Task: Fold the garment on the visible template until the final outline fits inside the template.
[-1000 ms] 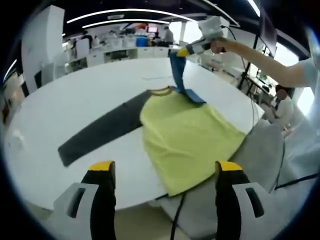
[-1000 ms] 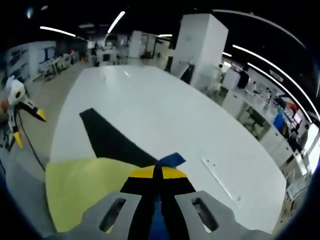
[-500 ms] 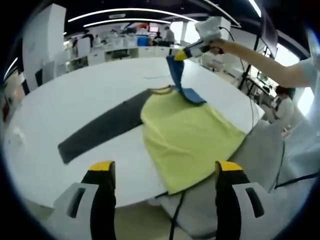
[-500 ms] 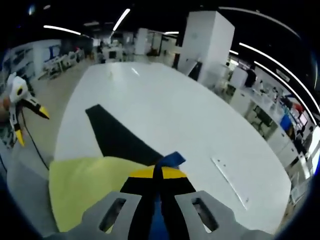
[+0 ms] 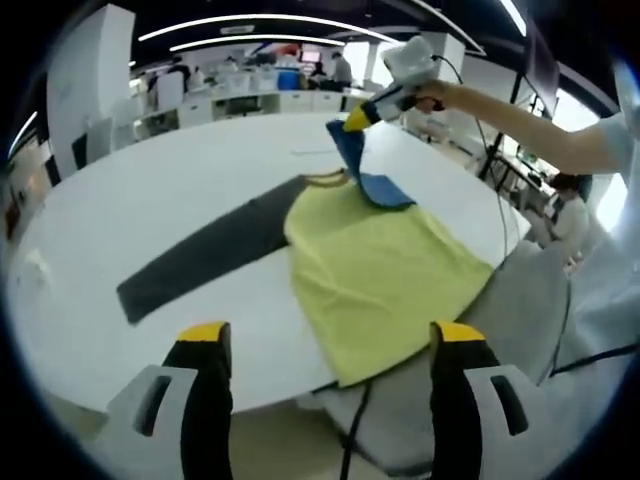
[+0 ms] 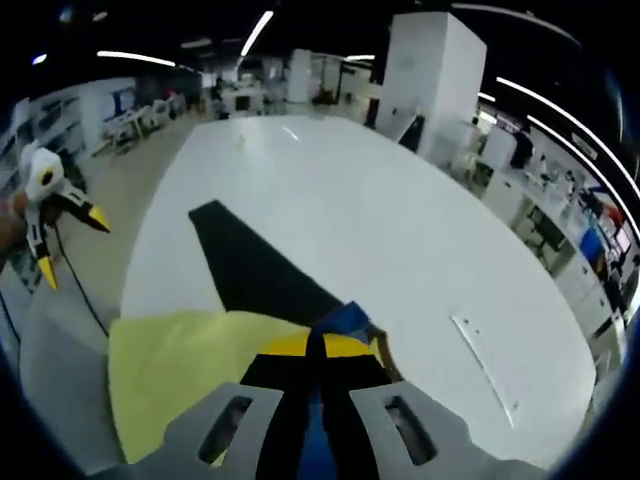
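— What kind of room is this?

— A large open-plan office. In the left gripper view, long curved light strips [image 5: 250, 22] run across a dark ceiling, and white desks [image 5: 270, 100] line the far side. A broad white pillar [image 5: 85, 80] stands far left.

— And the furniture nearby?

— A big white oval worktop [image 6: 330, 215]. In the right gripper view, a tall white column [image 6: 435, 75] rises beyond it; the floor [image 6: 120, 190] at left is pale.

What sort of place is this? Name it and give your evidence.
Probably an open-plan office or lab: rows of desks behind the big white table, long ceiling strip lights, and white pillars. The right tongs lift the shirt's blue sleeve.
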A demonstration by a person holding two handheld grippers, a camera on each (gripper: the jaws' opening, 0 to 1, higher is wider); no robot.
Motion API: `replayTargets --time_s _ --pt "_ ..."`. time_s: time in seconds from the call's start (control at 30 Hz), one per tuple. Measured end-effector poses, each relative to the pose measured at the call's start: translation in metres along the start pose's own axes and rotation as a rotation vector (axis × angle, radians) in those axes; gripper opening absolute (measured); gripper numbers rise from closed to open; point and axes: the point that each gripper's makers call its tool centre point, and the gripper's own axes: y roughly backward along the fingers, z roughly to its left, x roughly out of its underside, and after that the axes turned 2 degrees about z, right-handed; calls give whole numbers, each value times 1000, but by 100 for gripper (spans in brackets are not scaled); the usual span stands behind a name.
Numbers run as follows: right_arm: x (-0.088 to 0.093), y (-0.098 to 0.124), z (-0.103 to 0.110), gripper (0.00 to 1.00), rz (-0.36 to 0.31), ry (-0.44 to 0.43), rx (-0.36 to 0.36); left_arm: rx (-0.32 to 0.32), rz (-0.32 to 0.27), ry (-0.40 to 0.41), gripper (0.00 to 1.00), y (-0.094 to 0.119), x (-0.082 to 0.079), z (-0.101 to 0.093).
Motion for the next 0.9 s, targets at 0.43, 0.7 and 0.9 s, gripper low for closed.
replayTargets --time_s 0.43,0.7,0.9 --pt "0 -20 10 3 18 0 -58 2 12 4 77 0 3 3" --pt "11 -40 7 3 53 3 -51 -8 19 24 78 1 9 10" --pt "18 -55 3 3 71 -20 -52 -11 23 35 77 1 12 12"
